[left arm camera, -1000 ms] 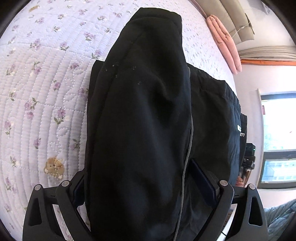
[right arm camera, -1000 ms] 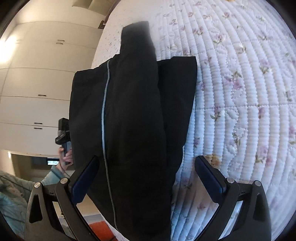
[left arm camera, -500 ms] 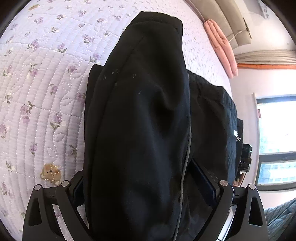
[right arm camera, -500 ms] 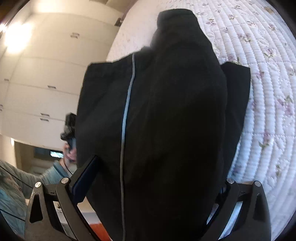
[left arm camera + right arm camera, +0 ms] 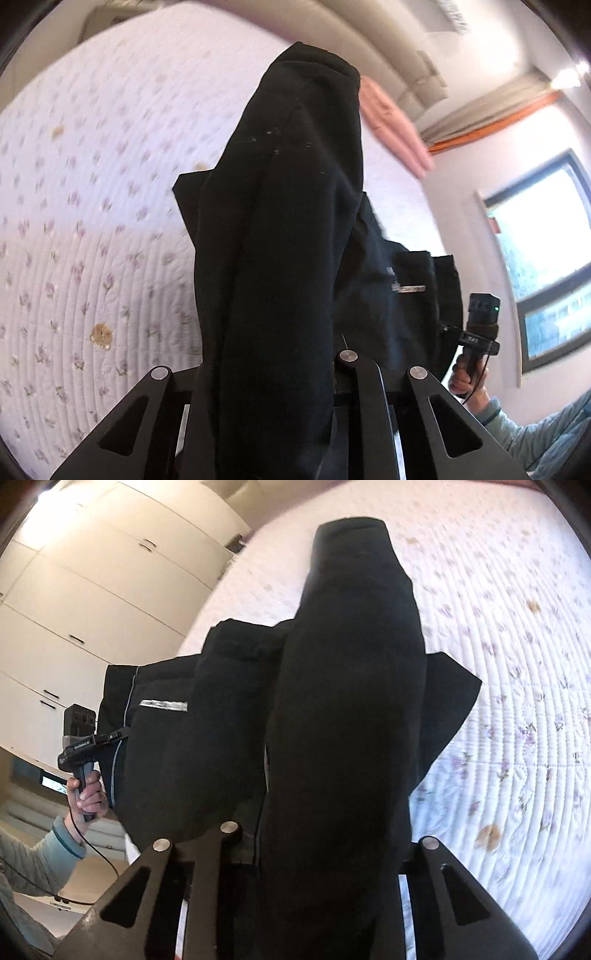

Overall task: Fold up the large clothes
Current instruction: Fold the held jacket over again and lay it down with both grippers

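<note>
Both tools closing on the black garment (image 5: 280, 240) — lifted above the quilt (image 5: 92, 221).

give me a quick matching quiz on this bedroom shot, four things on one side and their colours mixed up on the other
Things:
1. garment gripped by both grippers
2. quilt on the bed
3. folded item at the far edge of the bed
4. sleeve of the person

Colours:
A. pink
B. light blue
C. black
D. pale lilac with small flowers

Pairs: 1-C, 2-D, 3-A, 4-B
</note>
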Motion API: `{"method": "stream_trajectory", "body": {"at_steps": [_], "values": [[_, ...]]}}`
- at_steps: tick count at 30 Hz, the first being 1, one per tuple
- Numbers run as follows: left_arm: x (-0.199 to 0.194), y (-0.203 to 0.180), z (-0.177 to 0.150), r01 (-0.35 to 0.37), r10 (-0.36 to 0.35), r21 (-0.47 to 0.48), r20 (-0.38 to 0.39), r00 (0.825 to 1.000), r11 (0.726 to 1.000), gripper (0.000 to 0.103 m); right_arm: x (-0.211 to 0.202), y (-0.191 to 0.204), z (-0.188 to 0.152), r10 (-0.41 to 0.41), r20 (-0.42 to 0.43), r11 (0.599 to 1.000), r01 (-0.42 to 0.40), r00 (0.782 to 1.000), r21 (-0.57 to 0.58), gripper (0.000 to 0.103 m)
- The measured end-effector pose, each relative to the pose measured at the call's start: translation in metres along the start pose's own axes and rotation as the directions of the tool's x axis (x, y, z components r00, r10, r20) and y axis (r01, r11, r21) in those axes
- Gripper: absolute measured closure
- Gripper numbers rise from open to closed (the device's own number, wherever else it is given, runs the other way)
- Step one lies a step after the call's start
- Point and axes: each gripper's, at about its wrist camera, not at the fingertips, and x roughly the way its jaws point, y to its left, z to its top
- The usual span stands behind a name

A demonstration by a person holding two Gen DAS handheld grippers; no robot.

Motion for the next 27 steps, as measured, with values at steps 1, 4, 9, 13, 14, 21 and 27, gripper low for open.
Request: {"method": "stream_trajectory", "body": {"at_steps": [1,4,9,13,14,21,27], "values": [[-0.008,-0.006,0.000,0.007,-0.007,0.020,0.007,1.000,1.000,0.083,-0.003,0.005,0.000,0.001,0.017,1.000,-0.001,1.000,-0.004,0.074],[-0.045,-0.023,-0.002,0.024,-0.027,0.070,0.041,0.999,0.997,0.083,-0.015,0.039,-0.003,-0.014,0.065,0.999,0.016,0.998,-0.030,0.074],[-0.115,-0.037,-0.014,0.021,-0.031,0.096,0.105,0.994,0.995,0.083,-0.033,0.088,-0.012,0.002,0.109,0.999,0.004,0.994,-0.054,0.074],[-0.173,-0.033,-0.033,-0.012,-0.003,0.104,0.142,0.990,0.995,0.083,-0.041,0.137,-0.022,-0.001,0.098,0.993,0.012,0.995,-0.114,0.074],[-0.184,-0.031,-0.039,-0.022,0.007,0.100,0.148,0.989,0.995,0.083,-0.040,0.146,-0.024,-0.003,0.092,0.992,0.014,0.996,-0.126,0.074],[-0.224,0.008,-0.085,-0.074,0.071,0.010,0.150,0.986,0.997,0.082,0.000,0.184,-0.009,-0.033,0.015,0.984,0.035,0.999,-0.172,0.074],[-0.194,0.064,-0.123,-0.088,0.097,-0.103,0.091,0.991,0.991,0.082,0.052,0.170,-0.028,-0.046,-0.073,0.991,0.037,0.996,-0.127,0.074]]}}
